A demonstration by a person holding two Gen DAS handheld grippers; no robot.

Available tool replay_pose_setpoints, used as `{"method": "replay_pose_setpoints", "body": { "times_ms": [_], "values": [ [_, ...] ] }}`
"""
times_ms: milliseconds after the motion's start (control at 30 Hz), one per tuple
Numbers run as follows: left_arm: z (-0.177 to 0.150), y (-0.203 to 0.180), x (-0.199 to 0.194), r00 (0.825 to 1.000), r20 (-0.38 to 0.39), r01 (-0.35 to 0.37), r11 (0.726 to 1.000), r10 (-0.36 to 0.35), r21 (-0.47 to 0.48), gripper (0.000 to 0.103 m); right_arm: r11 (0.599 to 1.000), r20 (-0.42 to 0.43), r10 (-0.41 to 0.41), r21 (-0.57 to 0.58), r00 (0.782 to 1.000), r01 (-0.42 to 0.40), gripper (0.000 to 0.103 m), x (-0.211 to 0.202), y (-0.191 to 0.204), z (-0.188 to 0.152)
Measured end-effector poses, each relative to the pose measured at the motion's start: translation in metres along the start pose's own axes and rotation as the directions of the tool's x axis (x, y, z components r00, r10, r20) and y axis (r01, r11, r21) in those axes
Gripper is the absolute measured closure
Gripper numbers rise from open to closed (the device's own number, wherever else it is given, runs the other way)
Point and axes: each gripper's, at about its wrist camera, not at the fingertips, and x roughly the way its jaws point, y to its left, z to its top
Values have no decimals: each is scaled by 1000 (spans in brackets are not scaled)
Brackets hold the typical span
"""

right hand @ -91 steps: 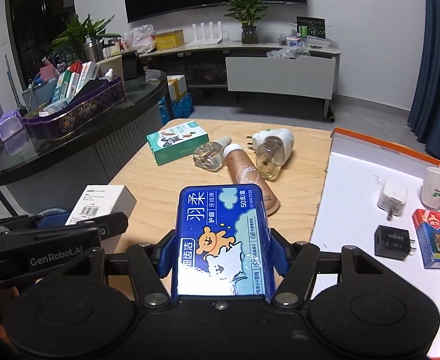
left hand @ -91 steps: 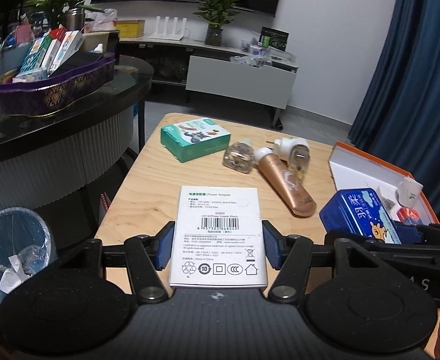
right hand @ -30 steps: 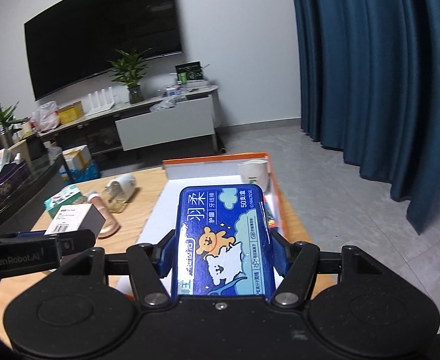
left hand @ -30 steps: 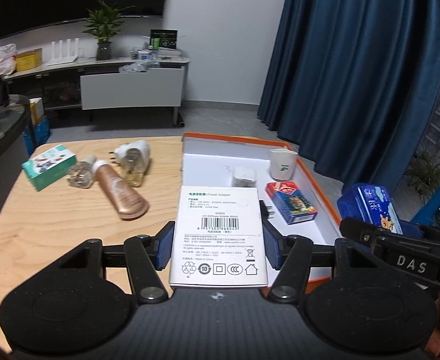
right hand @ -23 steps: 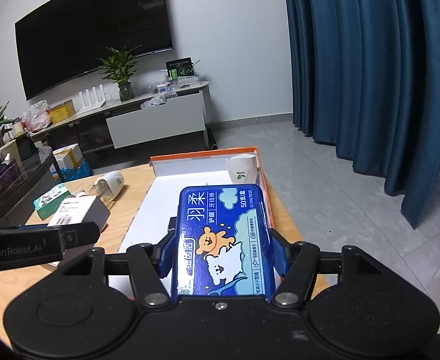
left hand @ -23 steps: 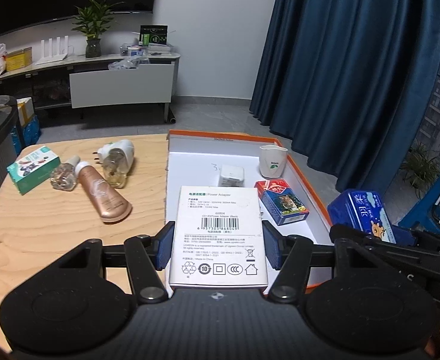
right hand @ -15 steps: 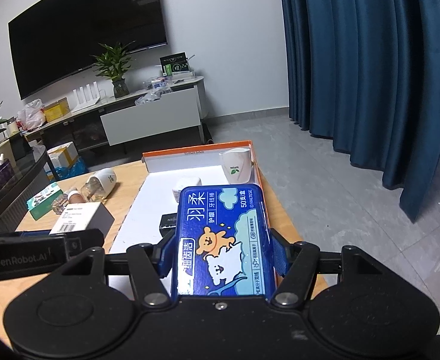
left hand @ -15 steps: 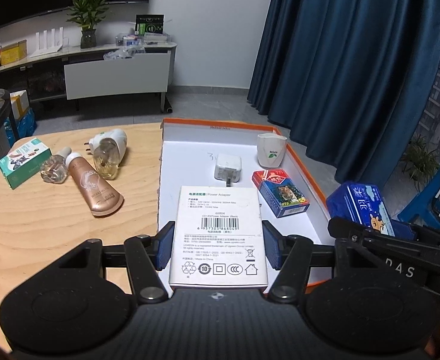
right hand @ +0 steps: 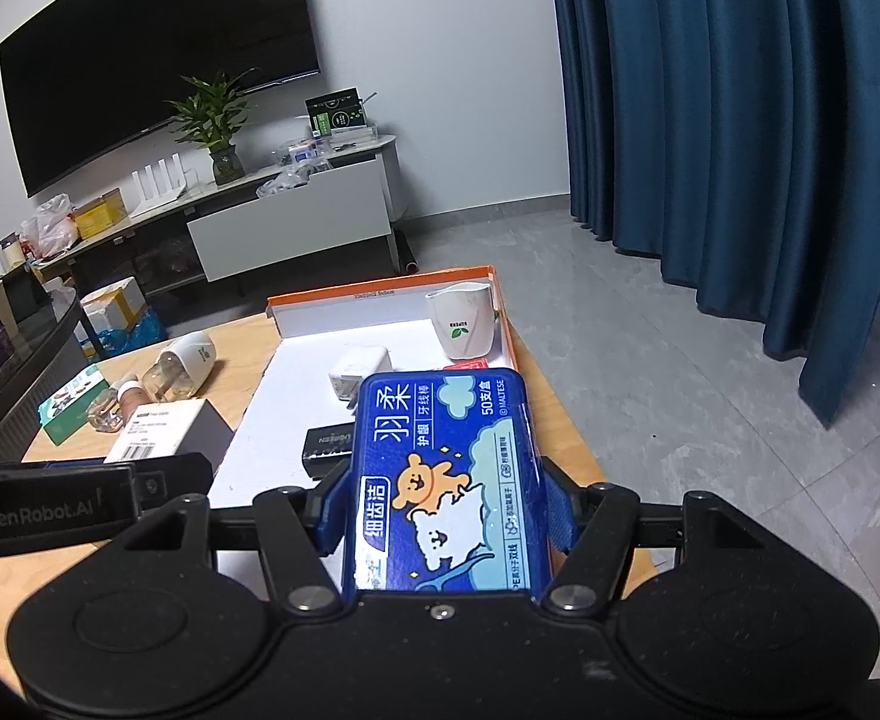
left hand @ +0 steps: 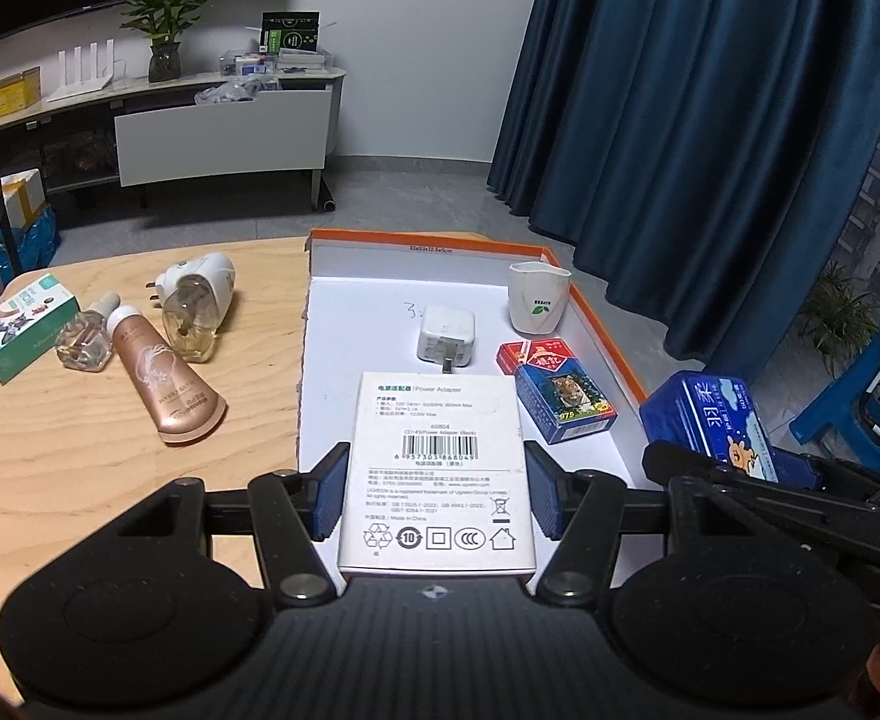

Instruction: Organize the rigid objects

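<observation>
White adapter box [left hand: 440,468] clamped between the blue pads of the left gripper [left hand: 437,495]; long axis runs straight out along the fingers [left hand: 329,495], barcode face up. Ahead of and below those fingers: the orange-rimmed tray [left hand: 610,354], white floor showing on both sides of the box. So the box hangs over the tray's near-middle, not yet set down as far as I can judge.

Past the fingertips in the tray: white charger [left hand: 445,336], white cup [left hand: 538,306], blue-and-red card pack [left hand: 562,399] just off to the right. A black adapter [right hand: 329,444] shows only in the right wrist view, lying near the left side of the right fingers.

Right gripper [right hand: 445,516] clenched on the blue floss-pick case [right hand: 445,480], long axis also along the fingers [right hand: 329,516]. It sits to the right of the left gripper, at the tray's right rim.

Judgement: left is better placed over open tray floor; a straight lowering should land the box short of the charger. Card pack is the nearest thing to foul.

Loose on the wooden worktop [left hand: 80,456], left of the fingers: gold tube [left hand: 161,387], green box [left hand: 23,327], two plug-in vaporisers.
</observation>
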Motion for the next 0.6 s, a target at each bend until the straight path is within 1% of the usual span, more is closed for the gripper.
{"method": "replay_pose_setpoints", "body": {
  "times_ms": [433, 600],
  "values": [
    [19, 6, 8, 1000, -4, 8, 1000, -8, 1, 43, 1000, 2, 2, -15, 1000, -2, 29, 11, 5, 17],
    [24, 8, 11, 1000, -8, 12, 1000, -12, -7, 43, 1000, 3, 0, -15, 1000, 0, 29, 11, 5, 18]
  ]
}}
